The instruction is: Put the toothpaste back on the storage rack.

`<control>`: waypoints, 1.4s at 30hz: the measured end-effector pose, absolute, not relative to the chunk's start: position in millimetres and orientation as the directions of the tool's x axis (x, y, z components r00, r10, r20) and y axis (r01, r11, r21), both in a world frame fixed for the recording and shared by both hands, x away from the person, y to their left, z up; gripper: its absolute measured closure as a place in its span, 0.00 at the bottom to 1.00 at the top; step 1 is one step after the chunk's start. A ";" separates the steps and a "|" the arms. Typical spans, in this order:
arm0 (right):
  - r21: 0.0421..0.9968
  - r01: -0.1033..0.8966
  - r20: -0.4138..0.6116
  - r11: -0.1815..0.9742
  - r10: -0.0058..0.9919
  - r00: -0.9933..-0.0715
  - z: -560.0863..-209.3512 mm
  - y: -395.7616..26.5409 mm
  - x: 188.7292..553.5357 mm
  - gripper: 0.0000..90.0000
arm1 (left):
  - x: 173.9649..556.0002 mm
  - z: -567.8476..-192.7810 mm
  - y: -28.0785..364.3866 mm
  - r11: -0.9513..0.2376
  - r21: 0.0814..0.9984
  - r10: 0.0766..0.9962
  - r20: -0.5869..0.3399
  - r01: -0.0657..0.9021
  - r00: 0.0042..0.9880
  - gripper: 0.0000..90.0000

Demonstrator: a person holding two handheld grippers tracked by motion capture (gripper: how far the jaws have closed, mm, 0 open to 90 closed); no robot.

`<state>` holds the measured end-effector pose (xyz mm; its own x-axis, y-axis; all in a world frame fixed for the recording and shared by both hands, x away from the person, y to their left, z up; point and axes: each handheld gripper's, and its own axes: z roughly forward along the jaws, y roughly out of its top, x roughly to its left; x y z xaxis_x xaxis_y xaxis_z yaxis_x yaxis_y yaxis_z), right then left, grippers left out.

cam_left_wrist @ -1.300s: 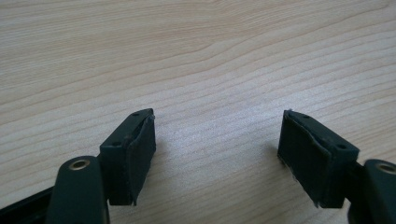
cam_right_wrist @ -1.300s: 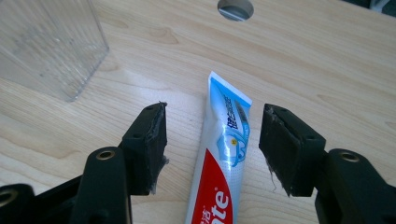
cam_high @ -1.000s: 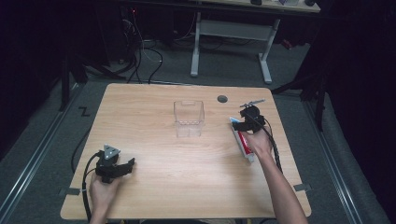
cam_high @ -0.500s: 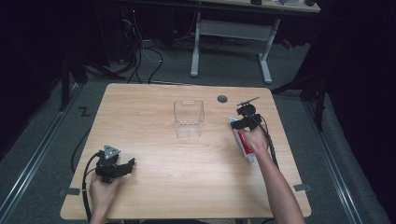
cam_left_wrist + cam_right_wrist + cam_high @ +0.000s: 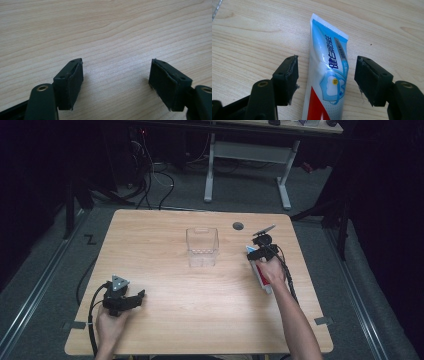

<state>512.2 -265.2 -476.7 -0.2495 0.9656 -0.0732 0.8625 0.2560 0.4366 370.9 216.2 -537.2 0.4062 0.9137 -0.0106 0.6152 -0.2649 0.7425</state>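
Two claws over one wooden table (image 5: 200,320), each in a hand entering from the near edge. Right claw (image 5: 325,80) spread wide, jaws straddling a toothpaste tube (image 5: 328,75) with a clear gap of bare wood on each side, neither pad touching the tube. Tube lying flat on the table toward its right edge, crimped flat end pointing away from the claw, blue and white print with a tooth emblem and a small yellow dot between the jaws, red band nearer the camera. From the high view, right claw (image 5: 262,251) over the far end of the same tube (image 5: 263,279), right hand (image 5: 272,272) covering most of it, cable trailing back along the forearm. Left claw (image 5: 116,80) likewise spread, nothing but bare wood grain between its two black pads, low to the table. In the high view, left claw (image 5: 132,299) near the table's near left corner, grey three-cornered plate on top, left hand (image 5: 110,325) behind it, well apart from the tube. Clear plastic container (image 5: 202,246) standing upright near the middle of the table, between the two claws and closer to the far edge. Small dark round spot (image 5: 238,225) on the tabletop just beyond the container, to its right.
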 end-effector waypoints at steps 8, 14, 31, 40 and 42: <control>0.392 0.886 -0.065 0.247 0.968 -0.241 -489.1 -266.4 519.4 0.42 | 370.9 -537.1 216.0 -0.266 0.742 0.913 -0.011 0.615 0.408 0.31; 0.369 0.902 -0.048 0.224 0.974 -0.222 -494.2 -270.8 523.2 0.46 | 370.8 -537.1 215.6 -0.269 0.742 0.912 -0.010 0.614 0.411 0.31; 0.360 0.899 -0.018 0.249 0.965 -0.260 -492.8 -269.6 522.6 0.68 | 370.9 -537.2 215.6 -0.268 0.742 0.912 -0.011 0.614 0.411 0.31; 0.359 0.886 -0.037 0.292 0.953 -0.299 -490.7 -265.0 520.3 0.79 | 370.9 -537.1 215.6 -0.268 0.742 0.912 -0.011 0.615 0.410 0.31; 0.365 0.882 -0.035 0.298 0.951 -0.307 -490.1 -264.8 519.6 0.79 | 370.9 -537.1 215.6 -0.268 0.742 0.912 -0.011 0.614 0.410 0.31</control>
